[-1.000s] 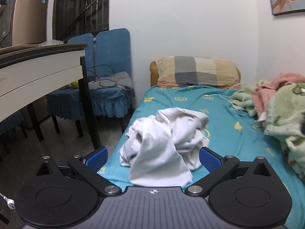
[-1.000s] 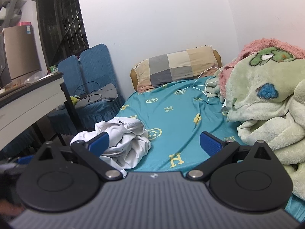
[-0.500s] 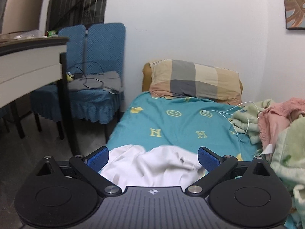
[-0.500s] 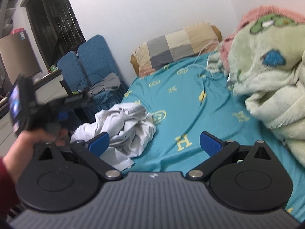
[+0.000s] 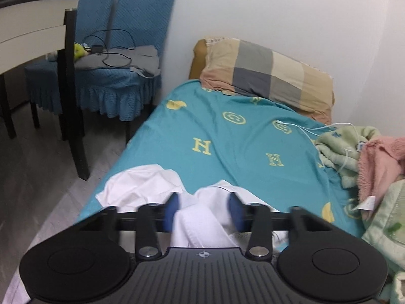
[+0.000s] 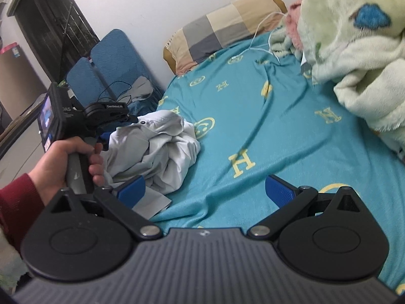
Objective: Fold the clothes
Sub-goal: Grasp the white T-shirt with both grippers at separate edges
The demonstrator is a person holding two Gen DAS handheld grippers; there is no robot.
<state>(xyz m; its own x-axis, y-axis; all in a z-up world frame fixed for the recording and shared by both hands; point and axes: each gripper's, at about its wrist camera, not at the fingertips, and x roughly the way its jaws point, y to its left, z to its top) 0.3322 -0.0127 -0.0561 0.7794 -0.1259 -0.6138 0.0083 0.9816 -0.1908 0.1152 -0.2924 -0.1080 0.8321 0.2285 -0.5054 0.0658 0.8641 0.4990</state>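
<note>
A crumpled white shirt (image 6: 162,149) lies on the bed (image 6: 278,131), near its edge. A soft, light fold is pinched in the left claw (image 5: 203,209); the right claw (image 6: 205,190) is held spread, empty. A hem or collar edge would be better gripped.

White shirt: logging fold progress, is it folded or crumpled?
Crumpled: the white shirt lies bunched in a heap on the bed, no flat folds.

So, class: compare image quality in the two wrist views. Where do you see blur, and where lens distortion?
Left wrist view: the left gripper has smeared blue fingertips around the white shirt, which looks overexposed; the table edge bows. Right wrist view: sharper, the bed sheet curves and dark corners show.
</note>
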